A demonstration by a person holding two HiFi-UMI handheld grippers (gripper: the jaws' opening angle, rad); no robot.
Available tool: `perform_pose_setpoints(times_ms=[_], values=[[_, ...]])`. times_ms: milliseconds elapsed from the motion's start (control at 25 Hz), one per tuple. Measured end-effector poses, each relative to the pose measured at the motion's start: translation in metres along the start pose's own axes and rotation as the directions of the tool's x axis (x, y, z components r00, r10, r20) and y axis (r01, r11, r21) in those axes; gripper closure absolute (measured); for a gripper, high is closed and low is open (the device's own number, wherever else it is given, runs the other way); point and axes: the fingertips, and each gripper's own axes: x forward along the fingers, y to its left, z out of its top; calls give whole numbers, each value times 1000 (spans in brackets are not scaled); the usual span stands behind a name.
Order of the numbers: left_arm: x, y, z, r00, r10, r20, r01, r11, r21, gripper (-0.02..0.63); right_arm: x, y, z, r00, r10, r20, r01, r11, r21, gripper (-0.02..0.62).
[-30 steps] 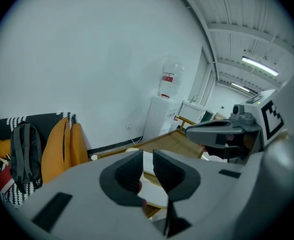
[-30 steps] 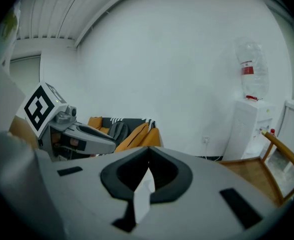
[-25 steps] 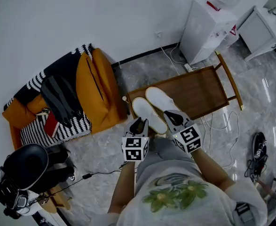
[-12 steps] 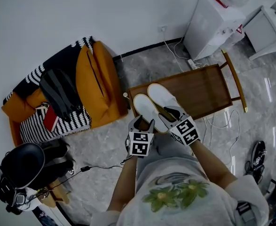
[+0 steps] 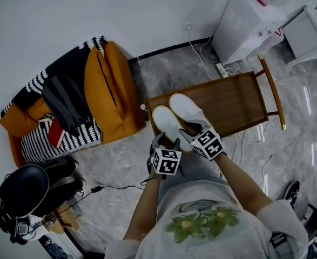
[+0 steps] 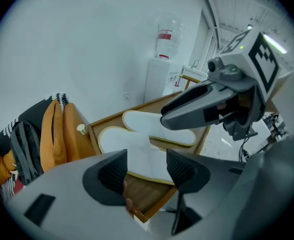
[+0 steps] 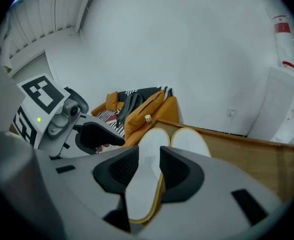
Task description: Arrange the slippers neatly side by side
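Note:
Two white slippers lie side by side on a low wooden tray [image 5: 239, 99], toes toward the wall: the left slipper [image 5: 167, 122] and the right slipper [image 5: 183, 108]. My left gripper [image 5: 166, 141] hovers at the left slipper's [image 6: 136, 154] heel, jaws opening, and its pads touch nothing. My right gripper [image 5: 193, 130] sits over the right slipper's heel, its jaws also opening. In the right gripper view a slipper [image 7: 145, 181] shows in the gap, with the pads clear of it. The right slipper [image 6: 152, 126] lies under the right gripper [image 6: 169, 120] in the left gripper view.
An orange cushion [image 5: 109, 90] with a striped blanket and dark clothes leans left of the tray. A white cabinet [image 5: 244, 23] stands at the back right, with cables [image 5: 255, 139] on the marble floor. A black helmet [image 5: 23, 190] lies at lower left.
Both grippers have opened and let go of the slipper heels. They shifted slightly right and closer to the tray. The slippers stay side by side.

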Motion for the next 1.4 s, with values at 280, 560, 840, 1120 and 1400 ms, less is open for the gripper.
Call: perform_pose_setpoints(times_ms=[280,560,840,1120,1400], values=[[23,4,-20,996,42,-79,-40,999,26,359,25,-2,-11,997,33,-77,-32,999,10,463],[41,11,-35,988,63,-141,-62,998,14,363,47,-4,-24,986,67,-153,-63,998,28,465],[51,14,-46,978,75,-197,-72,997,26,424,61,-7,-39,969,61,-240,-59,998,14,488],[51,20,-46,974,112,-197,-109,994,26,538,62,-9,-38,974,52,-219,-40,997,60,575],[47,35,-41,974,137,-180,-139,990,-3,545,63,-10,-33,980,46,-194,-27,995,100,578]])
